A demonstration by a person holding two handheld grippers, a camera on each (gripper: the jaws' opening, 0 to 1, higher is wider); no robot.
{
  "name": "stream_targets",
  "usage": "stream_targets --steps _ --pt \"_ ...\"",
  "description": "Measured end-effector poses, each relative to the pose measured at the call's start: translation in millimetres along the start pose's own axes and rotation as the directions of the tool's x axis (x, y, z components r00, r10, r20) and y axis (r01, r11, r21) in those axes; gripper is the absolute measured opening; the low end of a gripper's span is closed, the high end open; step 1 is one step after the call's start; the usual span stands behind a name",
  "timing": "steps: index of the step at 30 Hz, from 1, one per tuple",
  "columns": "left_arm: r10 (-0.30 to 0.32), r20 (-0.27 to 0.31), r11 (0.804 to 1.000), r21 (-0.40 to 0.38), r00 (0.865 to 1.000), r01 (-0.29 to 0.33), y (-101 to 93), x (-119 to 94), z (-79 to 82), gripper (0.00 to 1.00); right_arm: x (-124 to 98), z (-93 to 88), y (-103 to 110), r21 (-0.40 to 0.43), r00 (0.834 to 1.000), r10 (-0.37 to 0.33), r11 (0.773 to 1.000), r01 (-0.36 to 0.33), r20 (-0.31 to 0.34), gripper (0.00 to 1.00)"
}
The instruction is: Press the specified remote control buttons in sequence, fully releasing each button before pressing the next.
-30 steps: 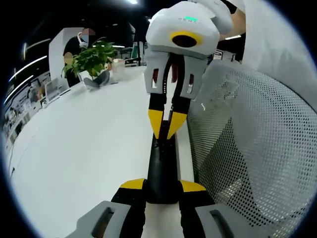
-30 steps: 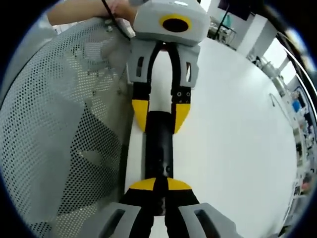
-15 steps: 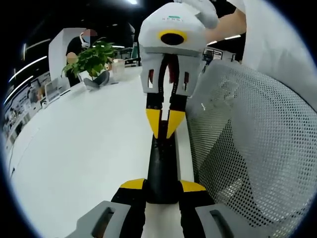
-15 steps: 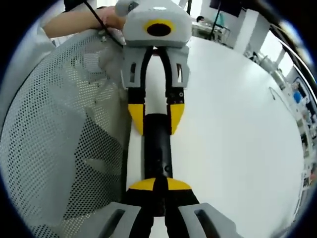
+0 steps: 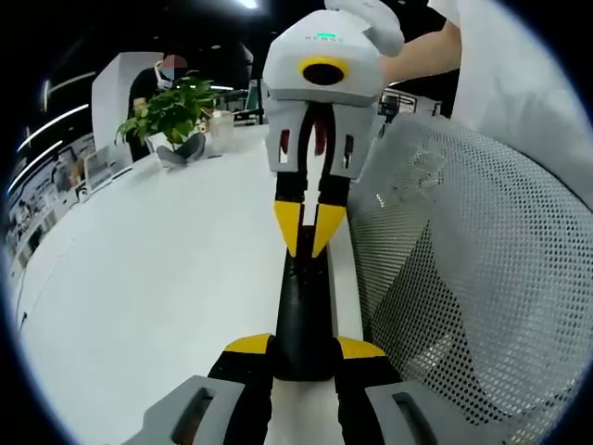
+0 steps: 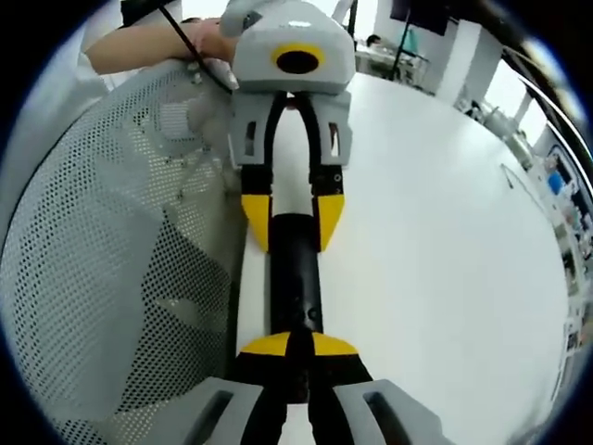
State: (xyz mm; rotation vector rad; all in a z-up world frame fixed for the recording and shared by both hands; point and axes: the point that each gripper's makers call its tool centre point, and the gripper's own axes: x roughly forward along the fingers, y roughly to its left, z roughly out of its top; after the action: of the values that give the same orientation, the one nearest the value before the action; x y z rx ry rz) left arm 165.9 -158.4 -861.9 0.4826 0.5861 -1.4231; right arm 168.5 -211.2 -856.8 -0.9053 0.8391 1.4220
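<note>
Left gripper view: my left gripper (image 5: 301, 357) clamps the black remote (image 5: 301, 315) over the white table (image 5: 157, 278) | right gripper (image 5: 309, 243) tips together, on the buttons — presses done: cannot tell; sequence likely unfinished.

remote (image 5: 301, 315) on table (image 5: 157, 278) edge | mesh chair (image 5: 463, 278) beside | plant (image 5: 171, 111) at far end
</note>
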Motion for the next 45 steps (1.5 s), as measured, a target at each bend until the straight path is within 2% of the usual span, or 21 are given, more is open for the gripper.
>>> stream_targets --steps 8,11,15,17,18,20,24,28,29,30,35,45 --pt "0.000 -0.001 1.000 0.003 1.000 0.000 0.2 -0.5 0.2 0.24 -0.5 -0.6 0.0 0.011 1.000 0.002 1.000 -0.002 -0.009 0.04" --pt "0.001 -0.001 1.000 0.002 1.000 -0.001 0.8 -0.3 -0.2 0.24 0.8 0.0 -0.2 -0.003 1.000 0.004 1.000 -0.004 -0.029 0.04" --pt "0.004 -0.001 1.000 0.004 1.000 -0.004 1.1 -0.2 -0.2 0.24 2.1 -0.2 -1.3 0.021 0.998 0.005 1.000 -0.004 -0.060 0.04" --pt "0.003 -0.001 1.000 0.003 1.000 -0.003 1.1 -0.1 -0.1 0.24 2.3 -0.4 -0.7 -0.004 0.997 0.005 1.000 -0.006 -0.075 0.04" --pt "0.003 -0.001 1.000 0.003 1.000 -0.003 1.2 -0.1 0.0 0.24 2.8 -1.0 -0.6 -0.044 0.996 0.006 0.999 -0.010 -0.090 0.04" --pt "0.002 -0.002 1.000 0.005 1.000 -0.002 1.2 -0.1 0.0 0.24 2.9 -1.2 -0.7 -0.031 0.996 0.008 0.999 -0.011 -0.092 0.04" --pt "0.002 -0.004 1.000 0.008 1.000 -0.002 1.1 0.2 -0.2 0.24 1.8 -2.2 -1.0 0.005 0.998 0.006 1.000 -0.006 -0.064 0.04" --pt "0.003 -0.004 1.000 0.010 1.000 -0.003 1.3 0.5 -0.2 0.25 1.6 -1.5 -1.3 0.005 0.998 0.002 1.000 -0.002 -0.062 0.04" --pt "0.003 -0.003 1.000 0.009 1.000 -0.003 1.3 0.5 -0.3 0.25 1.5 -1.6 -0.7 -0.010 0.998 0.005 1.000 -0.006 -0.061 0.04" --pt "0.003 -0.003 1.000 0.009 1.000 -0.003 1.4 0.5 -0.4 0.24 1.6 -1.0 -0.9 -0.061 0.999 0.008 0.998 -0.011 -0.054 0.04" --pt "0.006 -0.004 1.000 0.010 1.000 -0.006 1.1 0.3 -0.5 0.25 -0.2 -0.9 -2.5 -0.012 0.999 0.023 1.000 -0.024 -0.029 0.04" --pt "0.007 -0.002 1.000 0.008 1.000 -0.007 0.8 -0.2 -0.4 0.25 -1.0 -1.7 0.0 -0.001 1.000 0.016 1.000 -0.016 -0.022 0.05"
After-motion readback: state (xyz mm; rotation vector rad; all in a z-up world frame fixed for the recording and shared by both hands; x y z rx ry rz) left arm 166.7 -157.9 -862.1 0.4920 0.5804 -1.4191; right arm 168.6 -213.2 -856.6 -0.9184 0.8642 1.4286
